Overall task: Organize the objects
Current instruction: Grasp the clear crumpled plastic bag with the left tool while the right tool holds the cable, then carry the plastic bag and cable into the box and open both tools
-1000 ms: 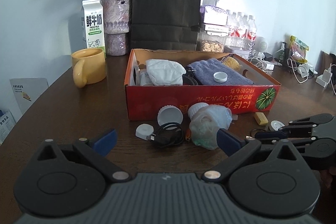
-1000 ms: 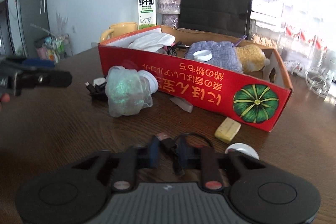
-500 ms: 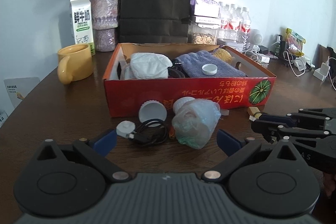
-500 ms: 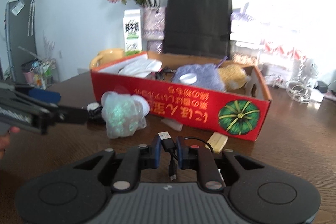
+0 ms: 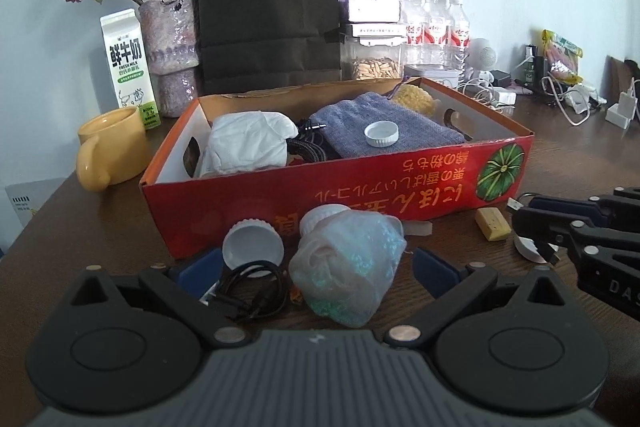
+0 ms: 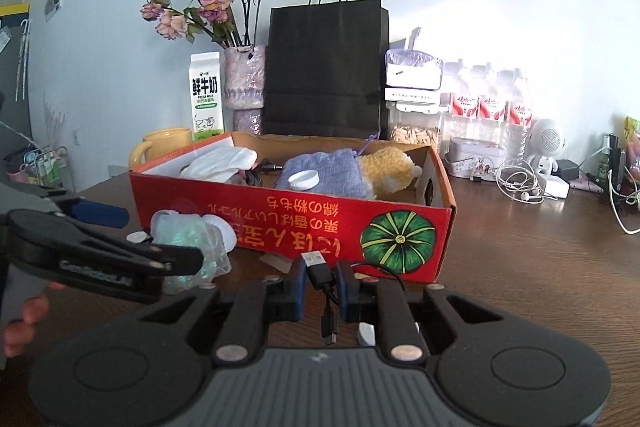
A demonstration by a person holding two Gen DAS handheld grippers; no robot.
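Observation:
A red cardboard box [image 5: 360, 183] [image 6: 304, 223] holds a white cloth [image 5: 248, 143], a grey pouch [image 5: 384, 125], a white cap [image 5: 381, 133] and a yellow sponge [image 6: 390, 165]. In front of it lie a plastic bag bundle [image 5: 348, 277] [image 6: 188, 239], a white lid [image 5: 253, 247], a coiled black cable [image 5: 252, 287] and a yellow eraser [image 5: 493, 223]. My left gripper [image 5: 316, 267] is open with its fingers either side of the bundle and the coiled cable. My right gripper [image 6: 322, 275] is shut on a black USB cable [image 6: 320, 269], lifted above the table near the box's front right corner.
Behind the box stand a yellow mug [image 5: 112, 151], a milk carton [image 5: 130, 67], a vase of dried roses [image 5: 172, 55], a black paper bag [image 5: 268, 15], jars and water bottles [image 5: 432, 27]. Chargers and white cables [image 5: 560, 99] lie at the far right.
My right gripper has lifted the USB cable off the table and raised it. My left gripper has moved forward and now straddles the plastic bundle.

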